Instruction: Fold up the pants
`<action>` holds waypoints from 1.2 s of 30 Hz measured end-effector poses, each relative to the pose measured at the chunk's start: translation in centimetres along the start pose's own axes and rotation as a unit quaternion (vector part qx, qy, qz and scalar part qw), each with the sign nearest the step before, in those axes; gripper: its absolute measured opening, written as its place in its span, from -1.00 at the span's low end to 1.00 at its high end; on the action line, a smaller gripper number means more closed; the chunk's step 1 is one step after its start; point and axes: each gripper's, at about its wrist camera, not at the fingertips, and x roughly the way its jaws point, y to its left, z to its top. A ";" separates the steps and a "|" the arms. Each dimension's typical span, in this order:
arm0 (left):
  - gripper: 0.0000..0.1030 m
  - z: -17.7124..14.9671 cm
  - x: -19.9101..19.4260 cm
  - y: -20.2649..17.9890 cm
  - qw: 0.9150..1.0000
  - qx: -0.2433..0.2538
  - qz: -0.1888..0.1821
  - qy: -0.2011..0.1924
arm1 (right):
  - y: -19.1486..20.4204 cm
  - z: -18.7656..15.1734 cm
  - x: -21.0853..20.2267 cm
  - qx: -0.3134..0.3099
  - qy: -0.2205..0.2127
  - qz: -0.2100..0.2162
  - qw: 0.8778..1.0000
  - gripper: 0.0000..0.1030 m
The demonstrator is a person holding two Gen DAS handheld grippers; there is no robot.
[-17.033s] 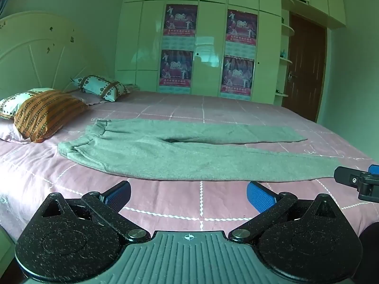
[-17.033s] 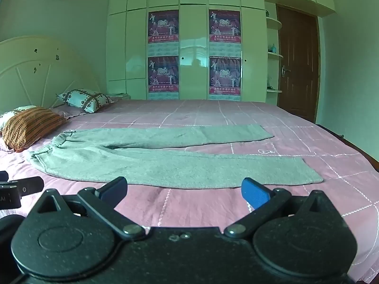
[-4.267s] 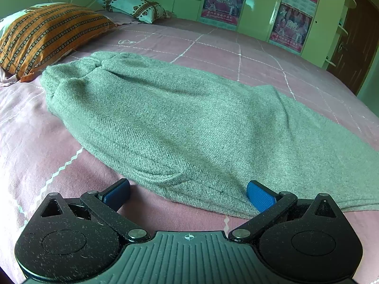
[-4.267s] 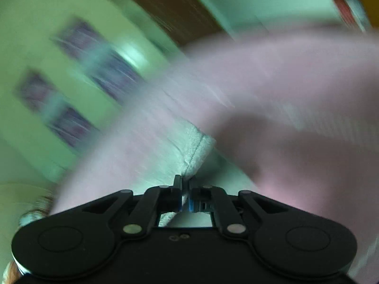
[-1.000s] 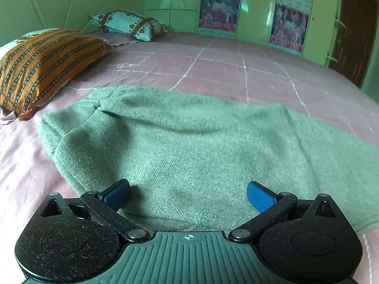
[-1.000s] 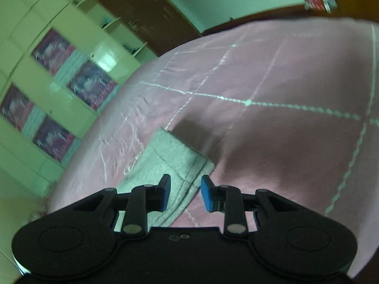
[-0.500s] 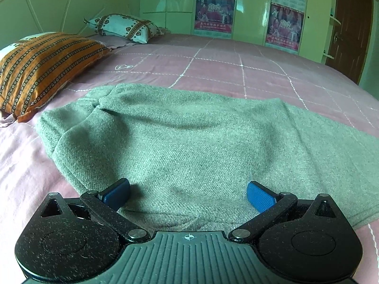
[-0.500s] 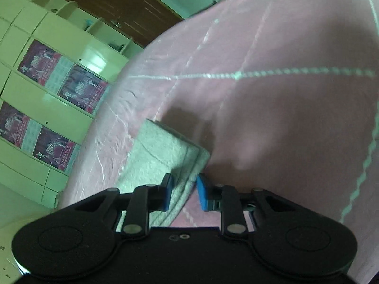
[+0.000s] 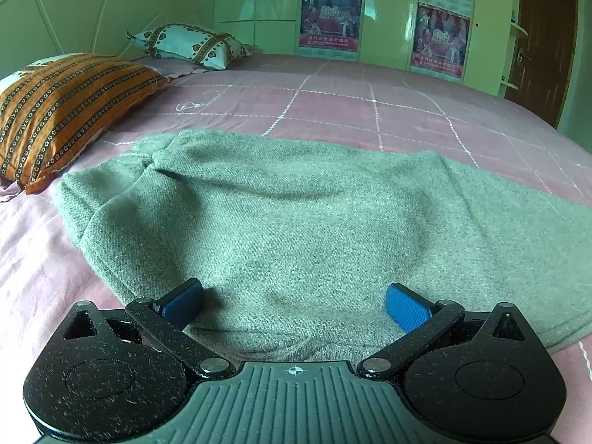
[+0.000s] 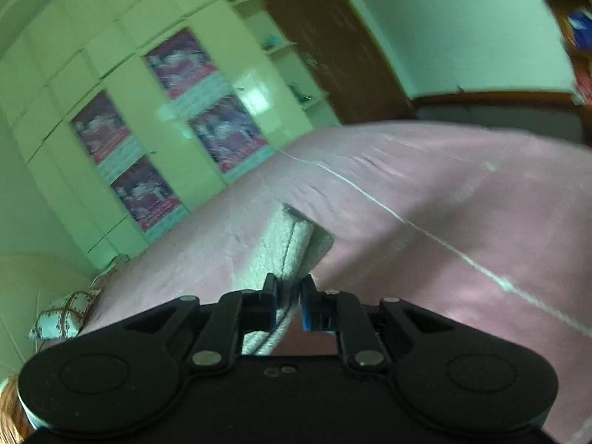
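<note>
Left wrist view: your left gripper [image 9: 294, 301] rests low over the waist end of the grey pants [image 9: 314, 222], its jaws spread wide with cloth lying between the blue pads [image 9: 405, 309] but not pinched. The pants lie doubled lengthwise on the pink bed [image 9: 370, 111], waistband off to the gripper's left, legs running out past its right. The near edge of the cloth curves just under the gripper. Ahead lies bare bedding up to the wardrobe [image 9: 388, 18]; the striped pillow [image 9: 63, 107] sits well off to the front left, clear of any fold path.

Right wrist view: your right gripper [image 10: 288, 298] is pressed together on the hem end of the pants [image 10: 292, 240]; its jaws have just been closing, and the doubled cuff edge now stands pinched between them and rises from the bed [image 10: 444, 203]. The frame is blurred and tilted. The step in hand appears to be the crosswise fold: cuffs taken, ready to be carried toward the waist. The next move probably calls for lifting both layers together and sweeping them over without dragging the lower leg askew. Beside and beyond this gripper the bedding is bare.
</note>
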 end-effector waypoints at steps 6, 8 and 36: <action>1.00 0.2 0.0 0.3 1.000 0.005 -0.006 0.005 | -6.1 -3.6 2.4 0.141 0.068 -0.034 0.987 -0.90; 1.00 0.0 0.0 0.2 1.000 0.005 -0.002 0.002 | -5.8 -3.4 2.6 0.135 0.070 -0.037 0.988 -0.89; 1.00 -0.3 -4.0 -20.3 0.989 0.012 -0.147 -0.016 | -5.6 -4.8 -0.3 0.152 0.037 -0.009 0.988 -0.59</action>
